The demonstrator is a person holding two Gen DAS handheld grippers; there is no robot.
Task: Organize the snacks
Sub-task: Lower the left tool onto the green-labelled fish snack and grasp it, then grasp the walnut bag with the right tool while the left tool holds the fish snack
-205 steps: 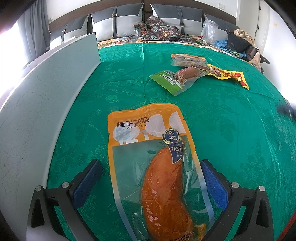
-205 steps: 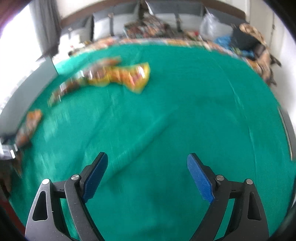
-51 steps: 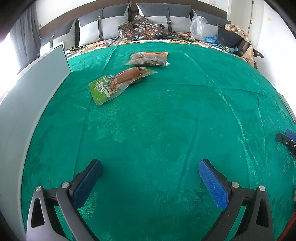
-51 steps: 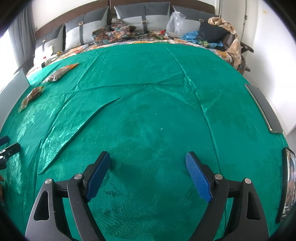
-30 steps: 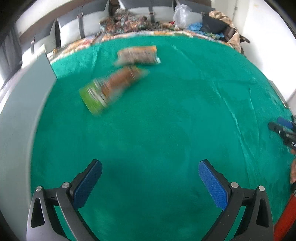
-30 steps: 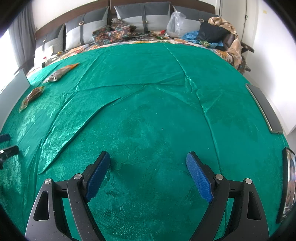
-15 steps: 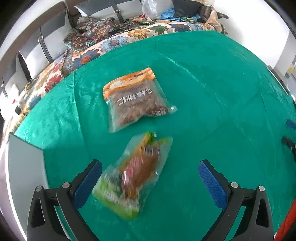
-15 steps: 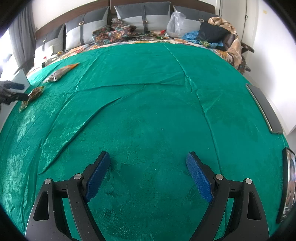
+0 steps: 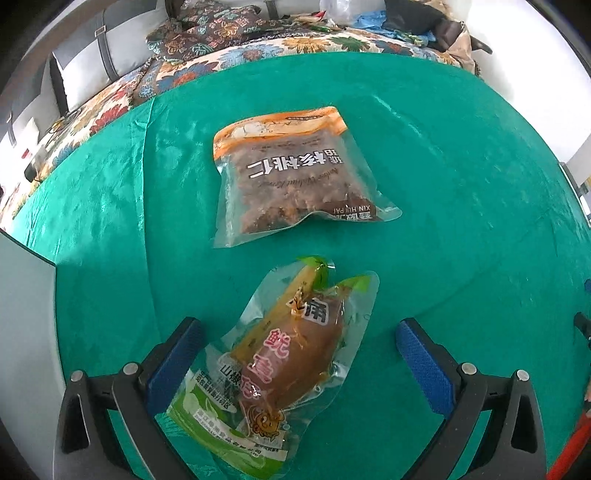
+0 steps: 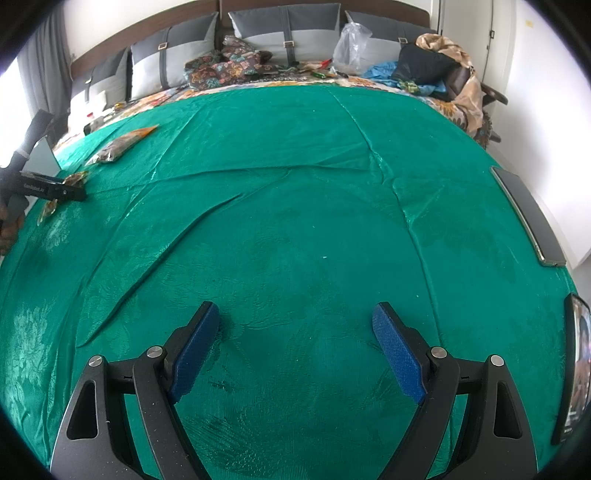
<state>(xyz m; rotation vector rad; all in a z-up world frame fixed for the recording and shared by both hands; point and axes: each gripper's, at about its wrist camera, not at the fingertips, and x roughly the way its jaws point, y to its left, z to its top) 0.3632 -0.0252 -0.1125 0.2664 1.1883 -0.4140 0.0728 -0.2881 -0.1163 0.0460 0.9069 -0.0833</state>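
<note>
Green patterned cloth (image 10: 295, 221) over a table, grey-cushioned bed (image 10: 284, 26) behind it.
My left gripper (image 9: 299, 354) is spread wide, straddling the clear squid pack (image 9: 284, 365) with green end, pads apart from it; walnut bag (image 9: 291, 173) just beyond. Right gripper (image 10: 295, 347) released over bare cloth; only its view shows phones at the right edge.

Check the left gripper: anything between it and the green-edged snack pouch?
Nothing visible. The left gripper is open and the green-edged snack pouch lies flat on the green cloth between its fingers. The walnut bag lies beyond it, apart from the pouch.
</note>
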